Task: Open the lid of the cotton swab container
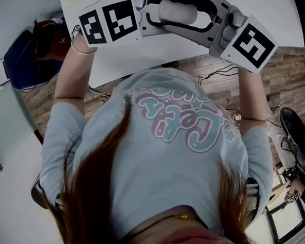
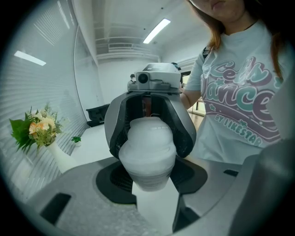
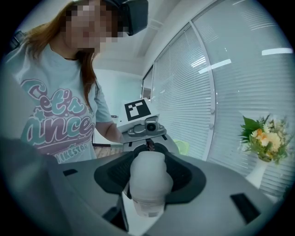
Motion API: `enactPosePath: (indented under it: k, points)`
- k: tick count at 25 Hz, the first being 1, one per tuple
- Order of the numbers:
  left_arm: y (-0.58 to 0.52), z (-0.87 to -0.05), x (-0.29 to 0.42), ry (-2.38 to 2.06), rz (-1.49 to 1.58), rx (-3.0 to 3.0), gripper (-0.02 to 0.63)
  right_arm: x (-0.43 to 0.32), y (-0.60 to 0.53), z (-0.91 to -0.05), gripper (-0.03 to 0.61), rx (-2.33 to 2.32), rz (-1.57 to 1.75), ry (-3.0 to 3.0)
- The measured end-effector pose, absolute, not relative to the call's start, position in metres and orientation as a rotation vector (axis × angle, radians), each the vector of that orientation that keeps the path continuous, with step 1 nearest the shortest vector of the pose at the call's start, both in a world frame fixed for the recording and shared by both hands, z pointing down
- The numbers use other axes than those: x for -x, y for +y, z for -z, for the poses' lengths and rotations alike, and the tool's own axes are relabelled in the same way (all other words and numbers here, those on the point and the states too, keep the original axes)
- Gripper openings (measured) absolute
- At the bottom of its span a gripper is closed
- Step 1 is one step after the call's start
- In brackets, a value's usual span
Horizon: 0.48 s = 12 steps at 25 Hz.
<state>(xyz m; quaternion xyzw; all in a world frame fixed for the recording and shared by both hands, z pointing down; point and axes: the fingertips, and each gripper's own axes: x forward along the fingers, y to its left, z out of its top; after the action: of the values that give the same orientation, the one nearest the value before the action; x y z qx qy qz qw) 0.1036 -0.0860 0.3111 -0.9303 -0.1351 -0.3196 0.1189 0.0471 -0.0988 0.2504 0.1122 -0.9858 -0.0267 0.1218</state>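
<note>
jaws endwise on container [image 1: 177, 12] (seemingly level)

This looks like an office or lab workroom. A plain white table [image 1: 125, 60] stands on a wood-look floor [image 1: 284, 70] where loose cables [image 1: 217, 74] trail. Slatted blinds [image 3: 230, 92] cover tall windows, strip lights [image 2: 156, 31] run across the ceiling, and a vase of flowers [image 3: 260, 138] sits by the window.

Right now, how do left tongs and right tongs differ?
Left tongs clamp the container's left end in the head view, right tongs its right end. The left tongs' marker cube shows two faces, the right tongs' marker cube one. A bracelet sits on the wrist behind the left tongs; none behind the right tongs. Shared: both shut on the container.
</note>
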Motion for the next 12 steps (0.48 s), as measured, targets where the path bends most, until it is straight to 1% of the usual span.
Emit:
enactPosePath:
  k: [4, 12]
  points:
    - [-0.0867, -0.3133, -0.1027, -0.372, 0.955, 2.697, 0.198, -0.0512, -0.0999, -0.2514, 0.21, -0.302, -0.079, -2.913]
    - [-0.0876, -0.3148, -0.1036, -0.364, 0.978, 2.72, 0.198, -0.05, -0.0997, -0.2528, 0.213, -0.293, 0.008, -2.903]
